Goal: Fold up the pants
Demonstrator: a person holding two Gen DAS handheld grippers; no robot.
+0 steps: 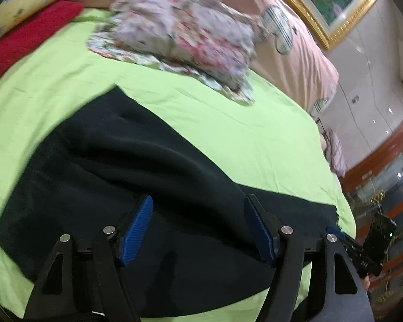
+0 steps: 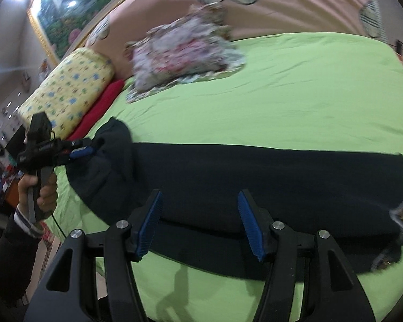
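Black pants (image 1: pixel 121 161) lie in a long band across the green sheet (image 1: pixel 228 123) of a bed. In the left wrist view my left gripper (image 1: pixel 198 204) hovers over the cloth, its blue pads (image 1: pixel 139 228) wide apart and nothing pinched between them. My right gripper (image 2: pixel 200 194) stands open above the near edge of the pants (image 2: pixel 255 177), also with nothing in it. In the right wrist view the left gripper (image 2: pixel 91 147), held by a hand (image 2: pixel 44 190), sits at the pants' rumpled left end. The right gripper (image 1: pixel 335 228) shows at the pants' other end.
A folded floral cloth (image 2: pixel 185 48) lies farther back on the sheet. A yellow pillow (image 2: pixel 69 88) and a red cloth (image 2: pixel 102 104) sit at the left, a pink quilt (image 2: pixel 295 8) behind. The bed's edge (image 1: pixel 346 214) drops off at the right.
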